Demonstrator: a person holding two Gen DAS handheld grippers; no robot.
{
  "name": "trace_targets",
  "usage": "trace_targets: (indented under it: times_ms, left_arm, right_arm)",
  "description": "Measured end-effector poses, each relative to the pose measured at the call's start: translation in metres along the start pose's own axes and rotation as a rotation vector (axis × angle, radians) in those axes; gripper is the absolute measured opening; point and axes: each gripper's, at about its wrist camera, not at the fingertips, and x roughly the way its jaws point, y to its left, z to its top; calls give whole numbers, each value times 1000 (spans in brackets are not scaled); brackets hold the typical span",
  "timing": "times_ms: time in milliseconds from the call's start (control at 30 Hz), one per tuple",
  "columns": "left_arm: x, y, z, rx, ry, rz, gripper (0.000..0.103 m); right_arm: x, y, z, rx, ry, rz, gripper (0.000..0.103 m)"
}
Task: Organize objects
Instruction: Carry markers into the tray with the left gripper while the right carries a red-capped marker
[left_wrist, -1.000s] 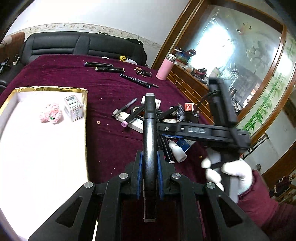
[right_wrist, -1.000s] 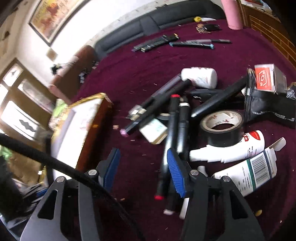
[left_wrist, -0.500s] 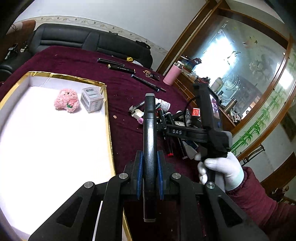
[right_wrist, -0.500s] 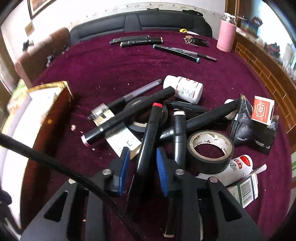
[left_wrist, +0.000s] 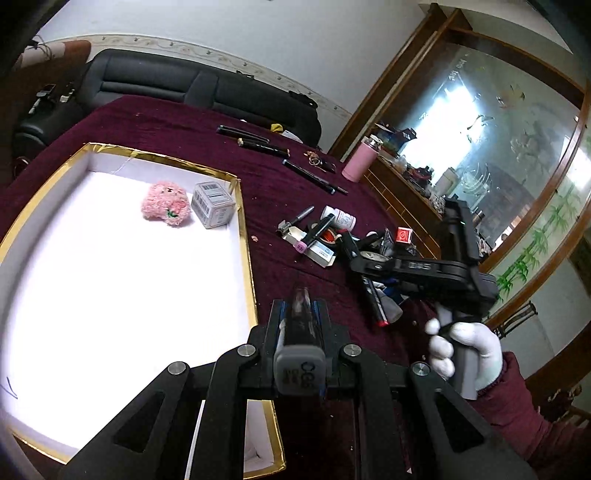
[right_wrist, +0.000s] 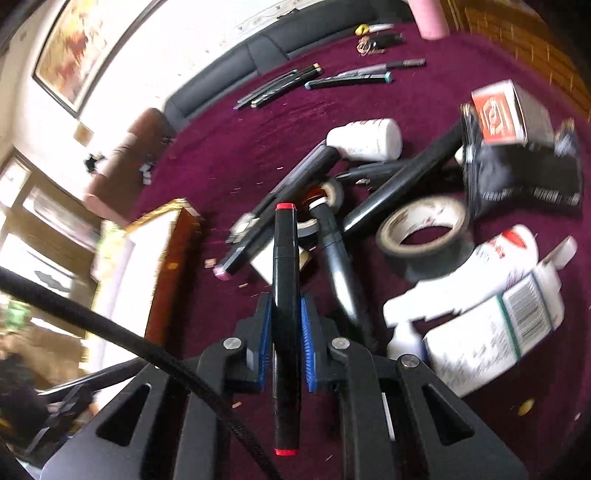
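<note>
Right tongs (right_wrist: 286, 325) clamped mid-barrel on a red-capped marker (right_wrist: 284, 266) just above the pile on the table (right_wrist: 229, 155), left tongs (left_wrist: 300, 314) clamped on a grey-capped marker (left_wrist: 300, 354) near the box (left_wrist: 243, 236); both light, rigid, smooth, best gripped centrally.

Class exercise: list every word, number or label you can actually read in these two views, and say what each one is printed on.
"DAS": reads mirrored on the right gripper's black body, left wrist view.
End cap of the marker in the left gripper: print unclear.
Barcodes on the grey box and white carton: too small.
Red-and-white box: a logo, blurred.
</note>
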Motion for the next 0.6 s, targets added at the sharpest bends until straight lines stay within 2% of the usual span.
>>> trace_targets:
  times_ms: [200,367,600]
  left_arm:
    - [-21,3,3,-8,-82,16,11]
    - [-36,9,15,-3,-128,84,11]
    - [-48,39,52,-6,-155,214,11]
  right_arm:
    - [-16,15,-11,-3,-15,90,13]
    - [-16,49,-10,-73,-2,153,13]
    - [14,108,6,-122,85,291,13]
